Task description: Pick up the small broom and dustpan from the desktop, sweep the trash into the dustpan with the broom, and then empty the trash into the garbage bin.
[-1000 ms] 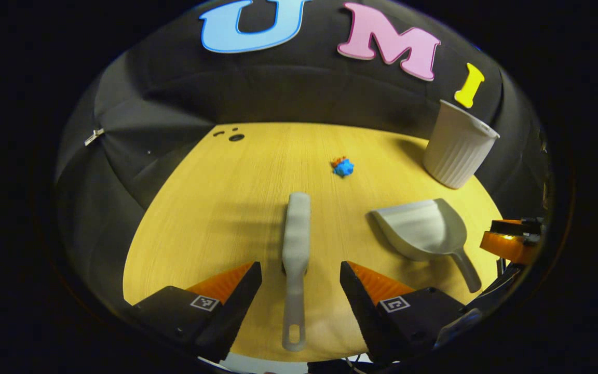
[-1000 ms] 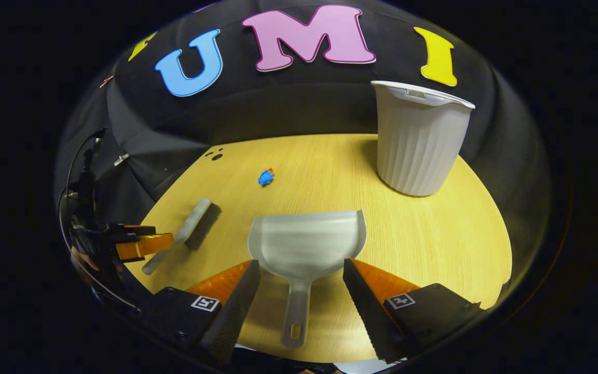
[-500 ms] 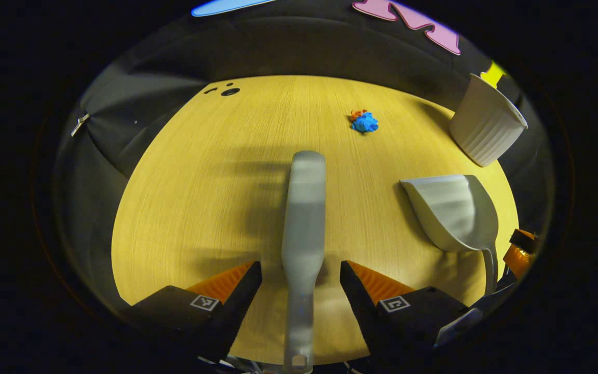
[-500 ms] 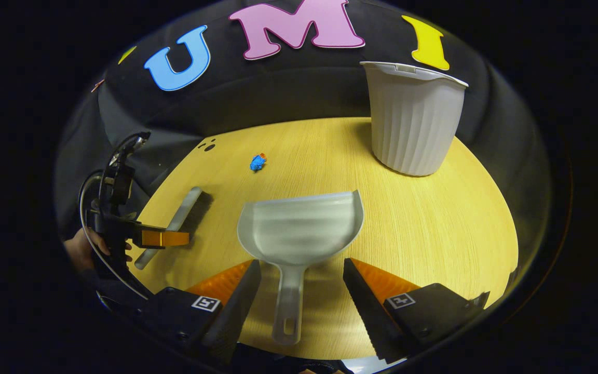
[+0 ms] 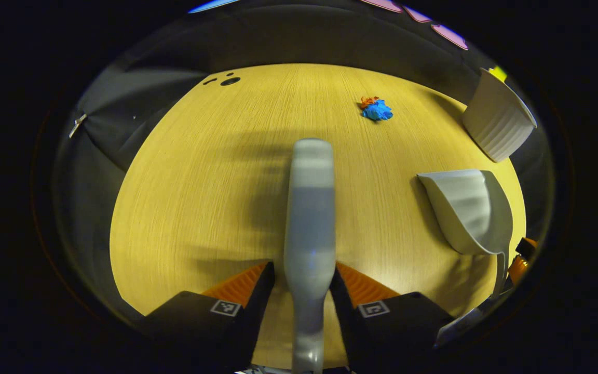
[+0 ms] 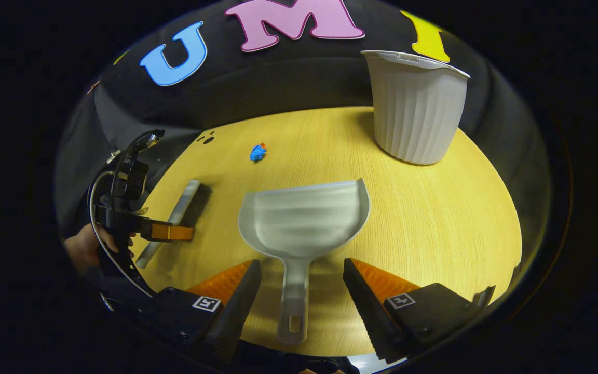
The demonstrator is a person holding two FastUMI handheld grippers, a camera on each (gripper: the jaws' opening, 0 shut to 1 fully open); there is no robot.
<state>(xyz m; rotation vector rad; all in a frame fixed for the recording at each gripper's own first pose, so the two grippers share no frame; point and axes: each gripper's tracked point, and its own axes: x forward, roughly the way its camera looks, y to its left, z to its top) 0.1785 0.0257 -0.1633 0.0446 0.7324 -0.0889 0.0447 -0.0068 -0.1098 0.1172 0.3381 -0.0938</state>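
Note:
The grey small broom (image 5: 309,208) lies lengthwise on the yellow desktop (image 5: 190,197), and my left gripper (image 5: 302,274) is shut on the neck of its handle. In the right gripper view, the grey dustpan (image 6: 304,218) lies mouth away from me. My right gripper (image 6: 301,270) stands open with the pan's handle between its fingers, untouched. The trash (image 5: 377,109), a blue and orange crumpled wad, sits far ahead of the broom, and it shows small at the back left as trash (image 6: 258,152). The left gripper (image 6: 166,232) and the broom (image 6: 185,205) show at the left.
A white ribbed garbage bin (image 6: 414,109) stands upright at the back right of the desktop; the same bin (image 5: 496,122) is beyond the dustpan (image 5: 467,208). Small dark holes (image 5: 229,81) mark the far left corner. A hand (image 6: 83,249) holds the left gripper.
My left gripper moved forward and down along the broom, and its fingers closed on the handle. The right gripper slid slightly forward over the dustpan's handle and stayed open.

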